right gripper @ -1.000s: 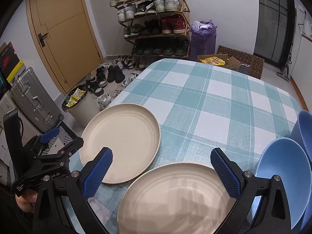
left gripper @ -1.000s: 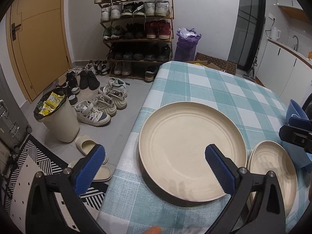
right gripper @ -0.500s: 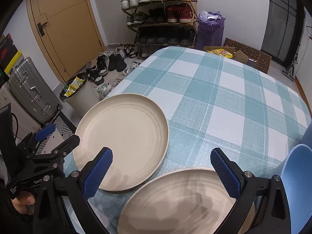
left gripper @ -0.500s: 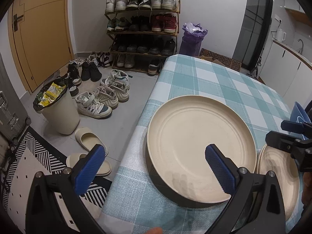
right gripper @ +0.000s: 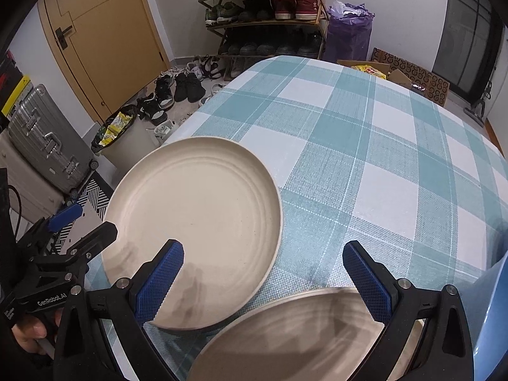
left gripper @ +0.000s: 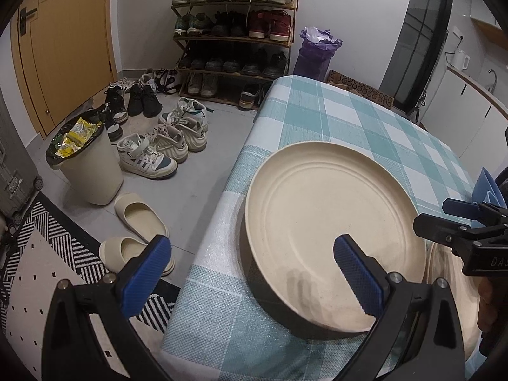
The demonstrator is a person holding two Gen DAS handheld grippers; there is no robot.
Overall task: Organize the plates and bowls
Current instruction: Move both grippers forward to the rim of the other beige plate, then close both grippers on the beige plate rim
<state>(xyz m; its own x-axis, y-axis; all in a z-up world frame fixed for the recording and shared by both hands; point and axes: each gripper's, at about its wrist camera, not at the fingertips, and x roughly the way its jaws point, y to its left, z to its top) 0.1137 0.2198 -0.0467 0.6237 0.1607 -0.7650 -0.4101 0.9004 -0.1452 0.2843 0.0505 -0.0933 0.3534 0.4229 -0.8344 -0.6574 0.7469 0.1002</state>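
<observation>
A large cream plate (left gripper: pixel 333 238) (right gripper: pixel 197 231) lies near the left edge of the teal checked table (left gripper: pixel 349 127). A second cream plate (right gripper: pixel 292 333) (left gripper: pixel 451 285) lies beside it to the right, blurred in the right wrist view. My left gripper (left gripper: pixel 252 273) is open, with its right finger above the large plate's near rim and its left finger out past the table edge. Over the near gap between the two plates my right gripper (right gripper: pixel 263 281) is open and holds nothing. A blue bowl (right gripper: pixel 495 317) (left gripper: pixel 485 187) shows at the far right.
Left of the table the floor holds a lined waste bin (left gripper: pixel 85 165), slippers (left gripper: pixel 139 216), several shoes and a shoe rack (left gripper: pixel 235 31). A suitcase (right gripper: pixel 47 146) stands by the orange door. A person's hand (right gripper: pixel 31 333) holds the left gripper.
Both grippers have come lower and further left. The plates look larger and nearer, and the blue bowls have slid almost out of the right wrist view.
</observation>
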